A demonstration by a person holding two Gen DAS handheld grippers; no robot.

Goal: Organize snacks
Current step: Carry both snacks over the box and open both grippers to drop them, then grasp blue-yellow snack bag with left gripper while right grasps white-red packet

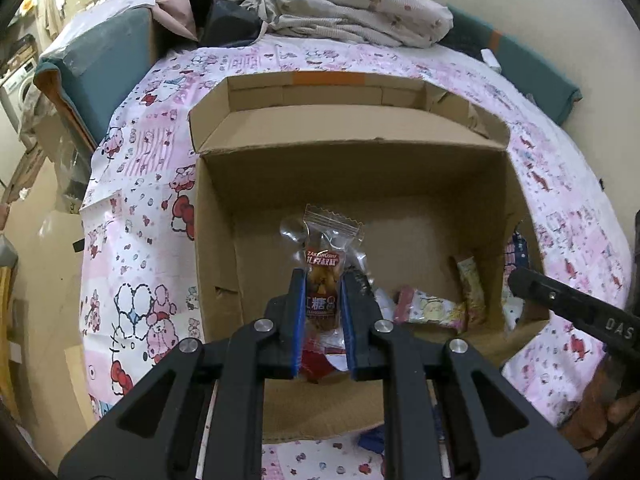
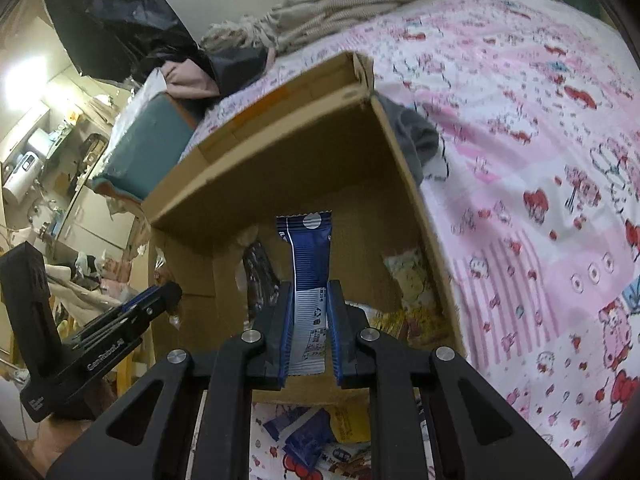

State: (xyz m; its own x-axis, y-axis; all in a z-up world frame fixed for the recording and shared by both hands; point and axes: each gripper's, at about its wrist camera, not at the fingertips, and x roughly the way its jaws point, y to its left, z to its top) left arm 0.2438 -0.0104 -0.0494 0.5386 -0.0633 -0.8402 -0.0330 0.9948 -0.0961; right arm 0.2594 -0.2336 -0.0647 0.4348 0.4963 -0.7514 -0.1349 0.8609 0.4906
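I'm running both grippers over the cardboard box (image 1: 400, 216) on the pink cartoon bedsheet (image 1: 136, 216), mid-task by my read. Left gripper (image 1: 322, 280) is clamping a clear-and-red snack packet (image 1: 324, 276), jaws closed on it, packet hanging above the box floor. Right gripper (image 2: 311, 286) is clamping a blue-and-white wrapper (image 2: 310, 256), jaws closed on it, also over the box opening. Already lying in the box: I'm counting two pastel packets (image 1: 430, 306) by the right wall; anything more under the left gripper's fingers I can't tell. Still outside, on the sheet at the box's near edge: at least one blue wrapper (image 2: 296, 436) and one yellow packet (image 2: 352, 424), possibly more under them. So two in hand, two stowed, two or more waiting. Both held packets are looking ready for release, I'm judging.
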